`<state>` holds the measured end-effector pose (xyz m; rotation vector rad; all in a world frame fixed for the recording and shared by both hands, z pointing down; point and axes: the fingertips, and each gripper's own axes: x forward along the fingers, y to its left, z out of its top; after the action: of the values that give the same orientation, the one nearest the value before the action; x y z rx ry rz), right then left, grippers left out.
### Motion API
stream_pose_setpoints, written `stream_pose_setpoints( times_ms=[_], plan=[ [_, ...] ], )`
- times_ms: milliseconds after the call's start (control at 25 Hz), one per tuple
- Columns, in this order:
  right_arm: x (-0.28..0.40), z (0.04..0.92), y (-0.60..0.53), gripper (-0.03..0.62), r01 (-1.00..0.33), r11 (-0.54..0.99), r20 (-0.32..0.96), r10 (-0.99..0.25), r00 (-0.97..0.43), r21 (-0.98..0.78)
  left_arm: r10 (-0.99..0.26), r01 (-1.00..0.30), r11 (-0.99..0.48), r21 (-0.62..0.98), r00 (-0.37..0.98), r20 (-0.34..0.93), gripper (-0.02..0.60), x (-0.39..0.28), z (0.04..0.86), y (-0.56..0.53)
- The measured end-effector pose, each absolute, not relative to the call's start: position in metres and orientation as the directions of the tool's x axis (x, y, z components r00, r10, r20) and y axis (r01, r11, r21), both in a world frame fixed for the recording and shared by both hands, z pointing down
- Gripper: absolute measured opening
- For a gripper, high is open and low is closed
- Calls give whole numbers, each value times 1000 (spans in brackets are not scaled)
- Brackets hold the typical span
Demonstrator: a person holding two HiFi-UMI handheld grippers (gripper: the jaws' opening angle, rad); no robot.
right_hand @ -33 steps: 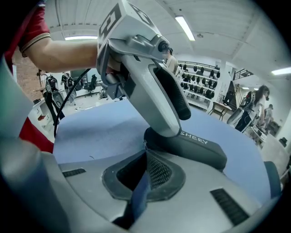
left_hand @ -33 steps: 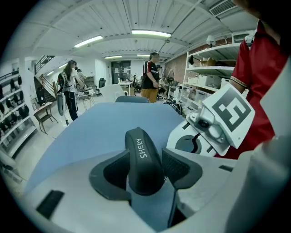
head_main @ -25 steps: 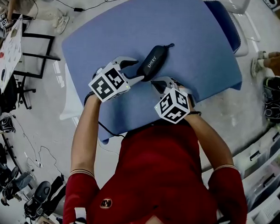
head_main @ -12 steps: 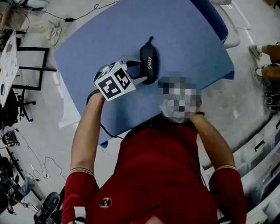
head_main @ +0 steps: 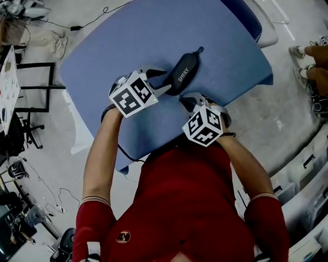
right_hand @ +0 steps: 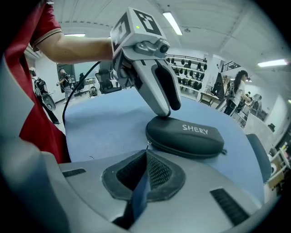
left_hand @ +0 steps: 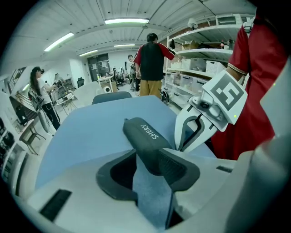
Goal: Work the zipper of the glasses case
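Observation:
The black glasses case (head_main: 183,73) marked SHERY lies slantwise on the blue table (head_main: 135,41). My left gripper (head_main: 164,81) straddles its near end, and the jaws are closing. In the left gripper view the case (left_hand: 143,134) rests against the right pad (left_hand: 175,166), while blue table shows between it and the left pad. My right gripper (head_main: 184,100) is shut, low by the same end. In the right gripper view its tips (right_hand: 146,157) sit right at the zipper pull (right_hand: 148,144) of the case (right_hand: 188,136). Whether the pull is pinched is hidden.
A blue chair (head_main: 248,18) stands at the table's far right corner. Cables and a black frame (head_main: 42,86) lie on the floor to the left. A person's feet (head_main: 317,52) are at the right. People and shelves (left_hand: 200,68) fill the room behind.
The head view swung left and back, and the case appears turned upright midway before slanting right again. Both grippers stay at the case's near end.

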<state>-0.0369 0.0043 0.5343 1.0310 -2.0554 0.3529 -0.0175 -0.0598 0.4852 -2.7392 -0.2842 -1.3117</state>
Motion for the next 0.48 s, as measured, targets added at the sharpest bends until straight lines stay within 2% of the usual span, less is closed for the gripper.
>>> stream_pose_setpoints(
  times_ms=[160, 320, 480],
  plan=[
    [-44, 536, 3, -3, -772, 626, 755, -557, -347, 107, 160, 236, -972, 11, 619, 769, 153, -17, 486, -56],
    [-42, 536, 4, -3, -778, 618, 754, -564, -336, 115, 252, 301, -951, 69, 629, 735, 170, -10, 476, -40],
    [-37, 537, 7, -3, -770, 623, 753, -570, -330, 134, 279, 394, -919, 18, 617, 736, 175, 10, 475, -25]
  ],
)
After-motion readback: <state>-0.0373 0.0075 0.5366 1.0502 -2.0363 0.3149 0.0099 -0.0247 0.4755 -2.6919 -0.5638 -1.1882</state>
